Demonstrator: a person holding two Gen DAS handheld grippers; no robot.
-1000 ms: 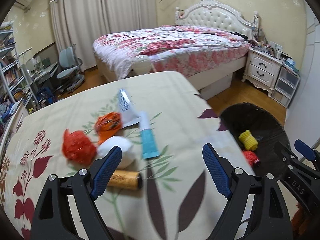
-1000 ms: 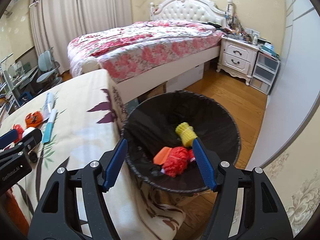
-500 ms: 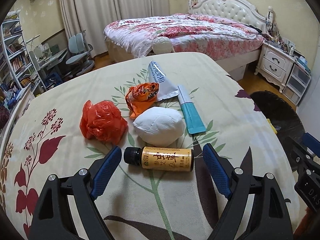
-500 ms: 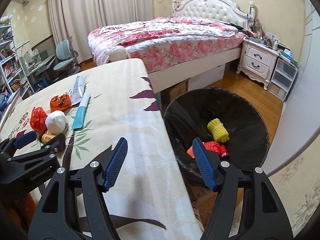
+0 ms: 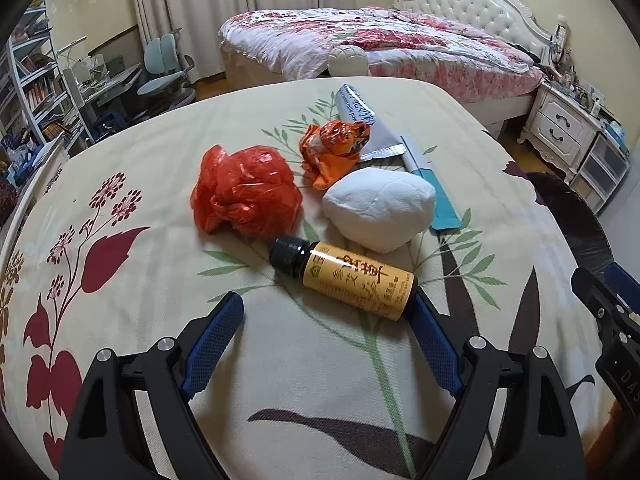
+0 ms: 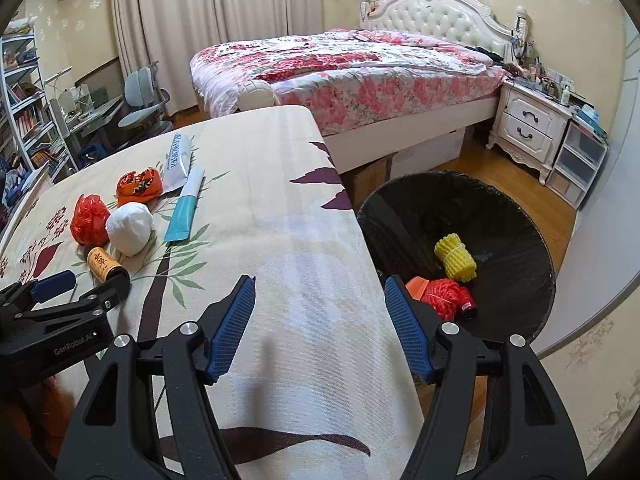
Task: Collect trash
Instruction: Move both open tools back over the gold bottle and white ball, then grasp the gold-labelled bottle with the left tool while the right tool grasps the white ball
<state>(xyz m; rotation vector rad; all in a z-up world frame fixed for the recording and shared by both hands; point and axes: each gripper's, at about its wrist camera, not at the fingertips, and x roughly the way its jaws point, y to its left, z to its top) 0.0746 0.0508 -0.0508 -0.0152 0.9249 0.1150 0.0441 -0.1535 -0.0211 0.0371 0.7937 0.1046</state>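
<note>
Since half a second ago the left tool (image 5: pixel 328 318) has closed in on the small yellow-labelled bottle (image 5: pixel 347 279), which now lies tilted just ahead of its wide-open, empty jaws, base by the right finger. The bottle rests on the tabletop (image 5: pixel 160 184) near a red plastic bag (image 5: pixel 246 194), a white paper wad (image 5: pixel 380 208), an orange wrapper (image 5: pixel 334 150) and a teal tube (image 5: pixel 438 196). Only the right wrist view shows the black trash bin (image 6: pixel 532 232) holding yellow foam netting (image 6: pixel 456 258) and red netting (image 6: pixel 444 298); the right tool (image 6: pixel 320 322), spread wide and empty, hangs over the tabletop's right edge.
</note>
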